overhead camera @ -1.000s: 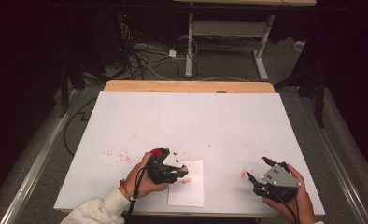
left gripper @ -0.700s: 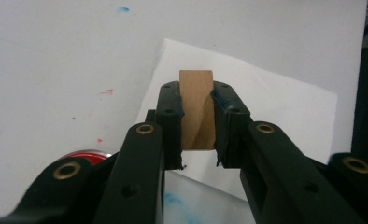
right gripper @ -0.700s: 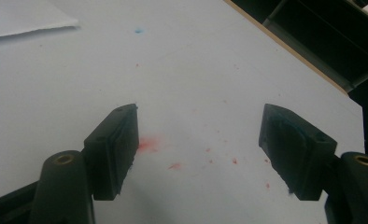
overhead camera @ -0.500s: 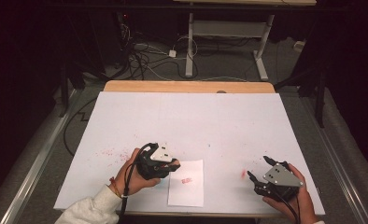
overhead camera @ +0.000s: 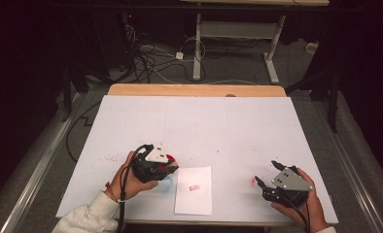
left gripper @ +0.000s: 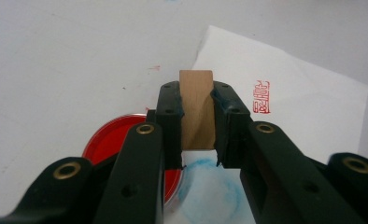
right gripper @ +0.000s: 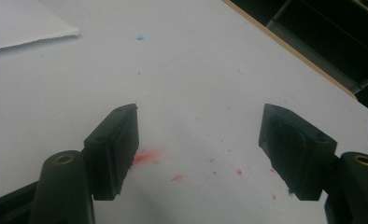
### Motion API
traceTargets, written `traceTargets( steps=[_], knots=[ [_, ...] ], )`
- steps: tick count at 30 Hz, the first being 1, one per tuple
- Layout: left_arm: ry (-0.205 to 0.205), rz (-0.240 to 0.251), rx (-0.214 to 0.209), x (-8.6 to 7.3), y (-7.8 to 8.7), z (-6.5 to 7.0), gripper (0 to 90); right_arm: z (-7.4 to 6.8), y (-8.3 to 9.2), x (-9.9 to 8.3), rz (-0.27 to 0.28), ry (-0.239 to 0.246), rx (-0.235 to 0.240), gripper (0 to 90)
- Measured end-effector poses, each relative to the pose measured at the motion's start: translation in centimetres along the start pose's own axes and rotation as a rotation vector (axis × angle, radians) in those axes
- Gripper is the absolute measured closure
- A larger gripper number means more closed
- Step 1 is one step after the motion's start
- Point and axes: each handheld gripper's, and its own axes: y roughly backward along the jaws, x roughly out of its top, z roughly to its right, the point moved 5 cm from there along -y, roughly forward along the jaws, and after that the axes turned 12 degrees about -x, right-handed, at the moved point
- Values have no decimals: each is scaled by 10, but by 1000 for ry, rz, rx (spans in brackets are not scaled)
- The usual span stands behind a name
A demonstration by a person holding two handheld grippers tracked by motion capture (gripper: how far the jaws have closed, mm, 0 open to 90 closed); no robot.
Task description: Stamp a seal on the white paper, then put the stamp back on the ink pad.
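In the high view the left gripper (overhead camera: 172, 167) sits near the table's (overhead camera: 199, 121) front edge, just left of the paper sheet (overhead camera: 194, 191), while the right gripper (overhead camera: 266, 174) rests near the front right corner, well apart from it. The left gripper view shows the jaws clamped on a wooden stamp block (left gripper: 197, 107), which stands upright between the pads above the red ink pad (left gripper: 109, 140), with the red seal print (left gripper: 261, 97) on the sheet beyond. In the right gripper view the jaws stand wide apart over bare table with red smudges (right gripper: 145, 157).
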Motion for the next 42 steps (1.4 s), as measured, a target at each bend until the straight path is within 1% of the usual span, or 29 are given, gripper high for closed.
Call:
traceTargets(
  steps=[2,3,6,9,12,14,17,19,22,25,26,27,29,33,36,42],
  knots=[
    [9,10,9,-1,3,-2,734,0,0,0,-1,-1,-1,293],
    [9,5,13,-2,4,-3,734,0,0,1,1,-2,0,293],
    [28,19,21,-4,8,-7,734,-1,0,3,5,-4,5,293],
    [37,8,36,-8,10,-11,734,-2,-2,5,9,-5,9,293],
    [53,8,41,-11,11,-16,733,-3,-4,5,6,2,15,293],
    [69,12,47,-12,11,-20,733,-4,-4,4,3,4,20,293],
    [78,-3,52,-14,9,-26,733,-4,-2,4,8,3,20,294],
    [86,-2,52,-14,8,-28,733,-4,-1,2,5,11,16,294],
    [96,-20,53,-16,3,-31,733,-2,0,3,9,-6,12,294],
    [105,-25,49,-17,-2,-34,732,-5,0,3,8,7,20,294],
    [107,-35,52,-18,-4,-35,733,-6,0,3,6,10,21,294],
    [113,-37,46,-19,-6,-36,732,-6,-1,2,4,15,21,294],
    [115,-48,35,-20,-9,-38,732,-6,0,2,2,14,21,295],
    [118,-76,30,-23,-15,-39,732,-4,0,1,2,7,18,296],
    [129,-79,29,-25,-16,-41,731,-5,1,1,0,13,19,296],
    [128,-90,18,-26,-18,-41,727,-4,1,0,1,10,17,296]
  ],
)
